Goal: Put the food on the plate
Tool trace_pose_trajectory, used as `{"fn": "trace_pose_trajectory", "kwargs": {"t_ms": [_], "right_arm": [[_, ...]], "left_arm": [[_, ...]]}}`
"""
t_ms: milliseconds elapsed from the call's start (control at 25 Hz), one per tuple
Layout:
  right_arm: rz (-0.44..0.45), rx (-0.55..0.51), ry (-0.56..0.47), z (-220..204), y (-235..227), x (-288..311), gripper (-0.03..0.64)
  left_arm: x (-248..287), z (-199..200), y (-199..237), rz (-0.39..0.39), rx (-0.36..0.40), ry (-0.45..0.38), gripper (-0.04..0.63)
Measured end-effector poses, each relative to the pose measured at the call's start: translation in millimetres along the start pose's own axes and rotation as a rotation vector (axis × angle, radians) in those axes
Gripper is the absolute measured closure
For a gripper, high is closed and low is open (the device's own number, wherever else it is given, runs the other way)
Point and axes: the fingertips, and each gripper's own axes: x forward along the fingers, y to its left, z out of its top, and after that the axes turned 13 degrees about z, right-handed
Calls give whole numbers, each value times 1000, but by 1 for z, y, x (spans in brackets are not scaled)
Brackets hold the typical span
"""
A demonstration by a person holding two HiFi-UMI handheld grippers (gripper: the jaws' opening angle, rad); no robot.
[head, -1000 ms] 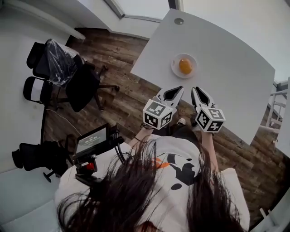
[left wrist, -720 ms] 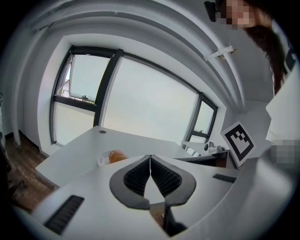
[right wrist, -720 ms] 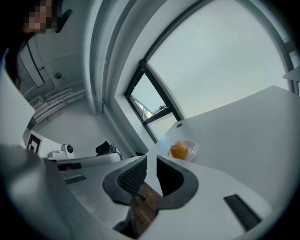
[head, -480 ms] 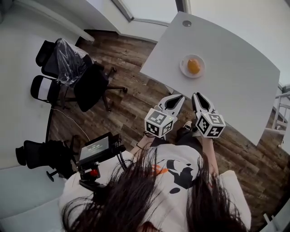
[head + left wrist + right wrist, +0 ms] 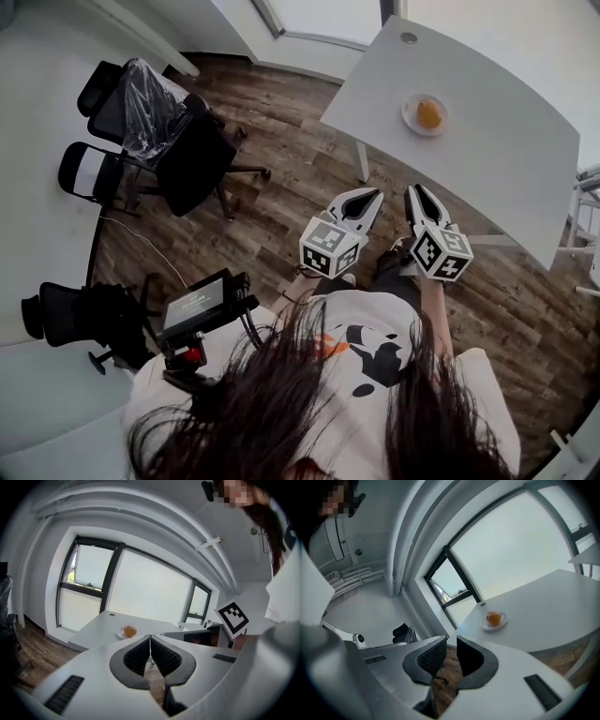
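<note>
Orange food lay on the small white plate. The plate stood on the white surface, toward its far left corner. Judged from this arrangement, the placing step was complete: the food rested inside the plate rim, and no other food item showed on the surface. No further item to be moved could be identified in any view.

Left gripper: jaws pressed fully together, pad against pad, with nothing held between them. Right gripper: jaws clenched down to a thin slit, with nothing held between them.

Both grippers were carried side by side in front of the person's body, over the wooden floor. They were on the near side of the surface and well apart from the plate. Neither gripper touched the surface, the plate or the food. Both pointed roughly toward the surface. The plate showed just above the jaw tips in the left gripper view, and up and to the right of the jaws in the right gripper view.

Black office chairs stood on the floor to the far left, clear of the work area.

Assessment: as far as the views showed, nothing of the task was left to do. The stance, away from the surface with both grippers empty, was consistent with a finished cycle.
</note>
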Motion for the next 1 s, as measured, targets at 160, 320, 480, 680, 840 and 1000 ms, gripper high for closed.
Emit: {"fn": "trace_pose_trajectory", "kwargs": {"t_ms": [160,320,480,680,840,1000], "right_arm": [[-35,8,-26,-30,45,-18,541],[-57,-12,-55,-62,106,-70,541],[-77,-26,-62,-75,119,-88,541],[-99,-38,-53,-76,125,-99,541],[-106,-34,-39,-80,124,-102,541],[-92,-30,-12,-79,128,-100,541]], "left_arm": [[-52,-15,12,-22,4,-9,589],[-121,-31,-6,-60,-11,-30,589],[-133,-39,-18,-100,-8,-41,589],[-135,-37,-32,-141,-18,-48,589],[-134,-39,-36,-150,-23,-42,589],[-132,-34,-26,-117,-53,-43,589]]}}
